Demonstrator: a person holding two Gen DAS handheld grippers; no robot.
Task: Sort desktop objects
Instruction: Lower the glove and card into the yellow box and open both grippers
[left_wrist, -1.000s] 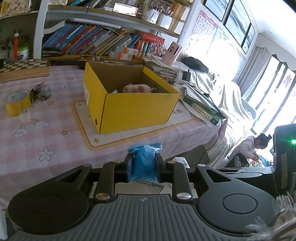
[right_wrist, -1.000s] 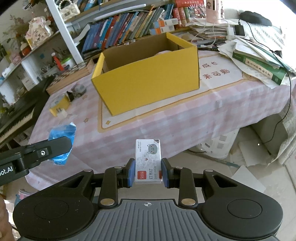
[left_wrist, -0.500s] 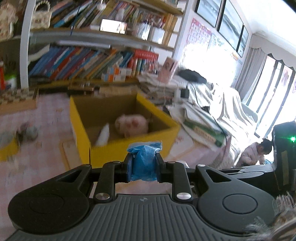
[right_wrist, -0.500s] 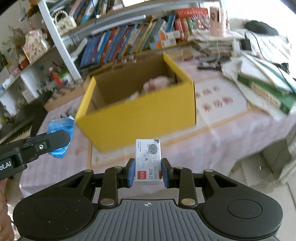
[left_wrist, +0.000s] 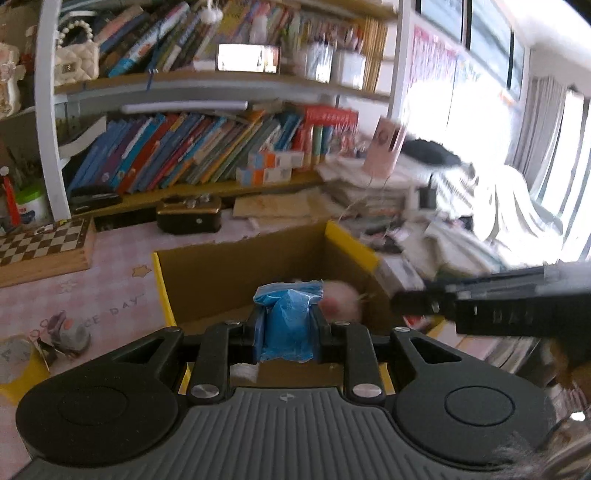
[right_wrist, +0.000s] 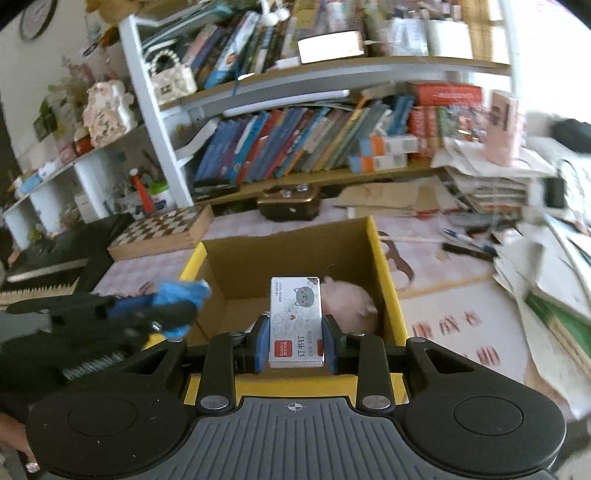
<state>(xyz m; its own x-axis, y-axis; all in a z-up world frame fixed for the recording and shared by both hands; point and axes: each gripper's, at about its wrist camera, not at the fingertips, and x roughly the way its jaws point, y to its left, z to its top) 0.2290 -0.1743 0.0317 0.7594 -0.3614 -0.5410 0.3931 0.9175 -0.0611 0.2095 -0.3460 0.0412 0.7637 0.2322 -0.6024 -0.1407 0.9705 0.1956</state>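
My left gripper (left_wrist: 287, 326) is clamped narrow on a crumpled blue packet (left_wrist: 286, 323), the plastic bulging up above the pads and hanging a little below them. Straight ahead of and beneath those fingers sits the open yellow cardboard box (left_wrist: 164, 291) — its brown inside wall fills the view just past the packet, and a pink plush toy (left_wrist: 341, 302) lies on the box floor just right of my grip, partly hidden by it. My right gripper (right_wrist: 295, 345) holds a small white staple box (right_wrist: 295, 321) upright between its blue pads (a grey cat face printed near the top, a red label low on the front), squeezed at its lower half. Beyond it the same yellow cardboard box (right_wrist: 384, 280) opens below the jaws, and the pink plush toy (right_wrist: 349, 304) rests inside, just right of and behind the staple box. From the right wrist I see the left gripper (right_wrist: 177, 310) reaching in from the left, blurred, its blue packet (right_wrist: 183, 295) over the box's left rim. From the left wrist, the right gripper (left_wrist: 410, 304) comes in as a dark blur to the right, over the box's right side. Off to the left of both tools a chessboard (right_wrist: 162, 229) lies on the pink checked tablecloth (left_wrist: 92, 295) — well apart from the box.
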